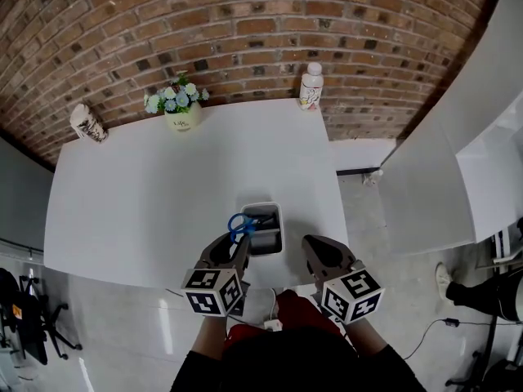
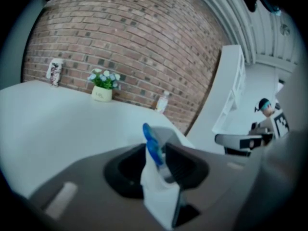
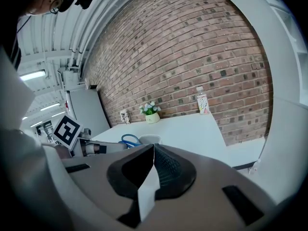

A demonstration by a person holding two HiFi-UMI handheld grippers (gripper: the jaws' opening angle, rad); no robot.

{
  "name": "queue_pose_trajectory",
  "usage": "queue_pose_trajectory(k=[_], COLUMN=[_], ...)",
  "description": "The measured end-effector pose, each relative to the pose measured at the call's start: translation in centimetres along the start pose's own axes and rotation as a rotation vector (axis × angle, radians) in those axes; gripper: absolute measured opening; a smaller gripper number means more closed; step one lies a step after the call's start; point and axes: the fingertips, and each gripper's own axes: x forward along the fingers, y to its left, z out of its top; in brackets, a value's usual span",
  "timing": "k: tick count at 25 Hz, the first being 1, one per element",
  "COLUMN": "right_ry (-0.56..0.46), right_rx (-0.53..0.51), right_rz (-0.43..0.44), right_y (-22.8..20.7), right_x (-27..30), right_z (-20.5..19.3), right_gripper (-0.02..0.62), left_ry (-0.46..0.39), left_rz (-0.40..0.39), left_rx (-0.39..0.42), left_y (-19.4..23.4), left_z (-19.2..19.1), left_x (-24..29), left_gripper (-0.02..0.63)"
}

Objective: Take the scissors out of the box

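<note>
Left gripper (image 1: 238,238) clamps the blue scissors (image 2: 153,148) just beside the box (image 1: 266,251). Right gripper (image 1: 310,245) jaws meet, empty. Bottle (image 1: 310,86) label illegible.

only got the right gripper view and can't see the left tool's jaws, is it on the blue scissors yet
Observer: In the left gripper view the handle of the blue-handled scissors stands edge-on between the left tool's jaws. I cannot tell whether the pads press on it.
Operator: are the blades out of the box
Observer: No. In the head view only the handle loops show, over the left rim of the small light grey rectangular box. The rest seems to run down into it.
Operator: where's my right tool from above
Observer: The right tool hangs to the right of the box, apart from it.
</note>
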Motion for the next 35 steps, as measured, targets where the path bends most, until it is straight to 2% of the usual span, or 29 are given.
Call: queue_pose_trajectory(k=[8,23,35], right_ry=[0.007,-0.002,-0.038], right_rx=[-0.007,-0.026,-0.04], right_rz=[0.014,0.031,0.0], right_y=[-0.6,-0.3,1.3], right_x=[-0.2,-0.6,-1.3], right_z=[-0.1,0.4,0.8], right_gripper=[0.009,0.009,0.008], left_ry=[-0.014,-0.044,-0.14], left_rz=[0.03,-0.001,-0.034], left_rx=[-0.024,-0.002,0.029], left_y=[0.0,-1.6,-2.0], left_z=[0.2,1.2,3.8], left_x=[0.1,-0.3,-3.1], left_gripper=[0.066,0.044,0.041])
